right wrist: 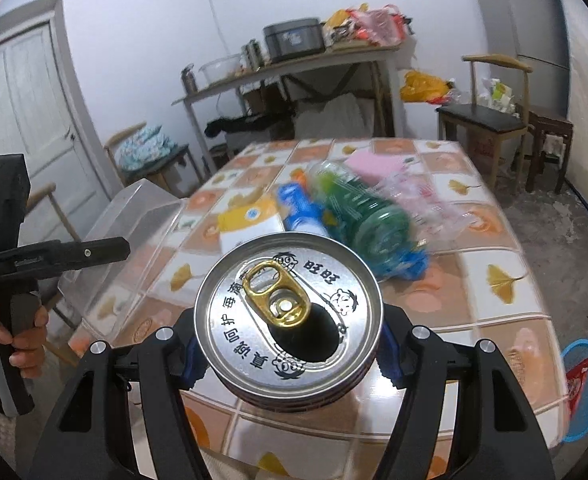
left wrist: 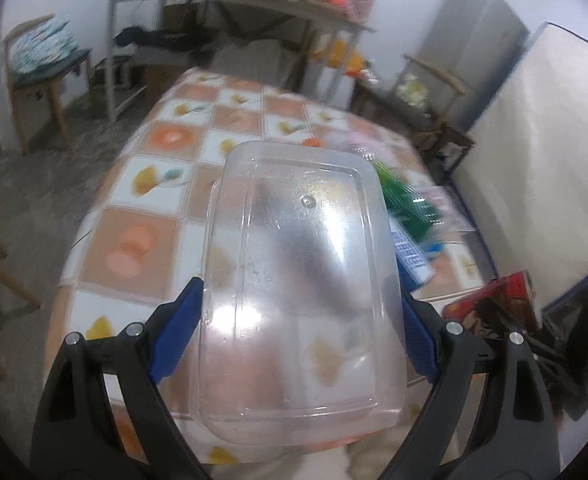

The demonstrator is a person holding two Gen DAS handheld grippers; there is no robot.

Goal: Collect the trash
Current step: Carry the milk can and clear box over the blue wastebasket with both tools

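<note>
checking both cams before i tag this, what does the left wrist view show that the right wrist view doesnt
Only the left wrist view: the left gripper clamped on the clear plastic container, seen from behind, and a red box on the floor beside the table.

Only the right wrist view: the right gripper clamped on an opened drink can, a hand holding the other tool, and a door.

Both: the tiled tablecloth, the green bottle and the cluttered shelf.

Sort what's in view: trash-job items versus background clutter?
Job:
- clear plastic rectangular container, in left claw
- opened silver aluminium can, in right claw
- green plastic bottle
- blue wrapper

Background:
- wooden chair
- grey metal shelf
</note>
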